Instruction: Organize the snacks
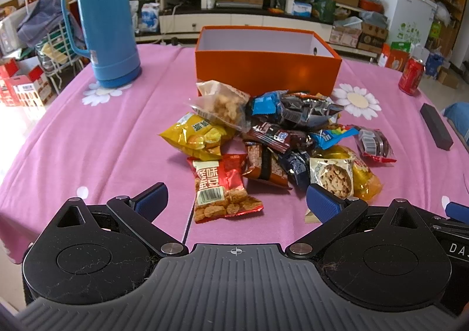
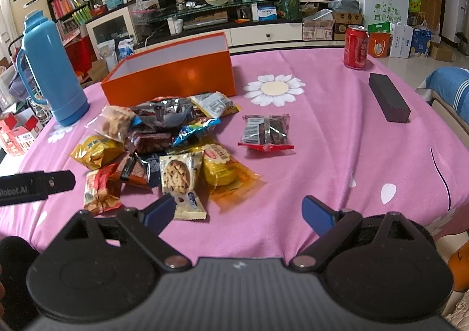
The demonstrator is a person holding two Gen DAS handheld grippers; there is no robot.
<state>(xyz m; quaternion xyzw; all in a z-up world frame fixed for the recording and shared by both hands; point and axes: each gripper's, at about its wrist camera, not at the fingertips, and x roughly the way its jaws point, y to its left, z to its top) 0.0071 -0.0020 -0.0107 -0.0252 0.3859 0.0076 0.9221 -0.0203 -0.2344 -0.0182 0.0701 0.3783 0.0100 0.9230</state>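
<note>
While both grippers hover wide open and empty, left gripper (image 1: 236, 199) and right gripper (image 2: 239, 210), the snack pile (image 1: 263, 140) sits before the orange box (image 1: 266, 67); lower packets are buried, labels unreadable.

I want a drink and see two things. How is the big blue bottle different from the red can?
The blue bottle is much taller than the red can. The bottle has a side handle and a cap on top; the can has neither. The bottle stands left of the orange box, and the can stands off to the box's right, near the far edge. Both stand upright on the pink tablecloth.
</note>
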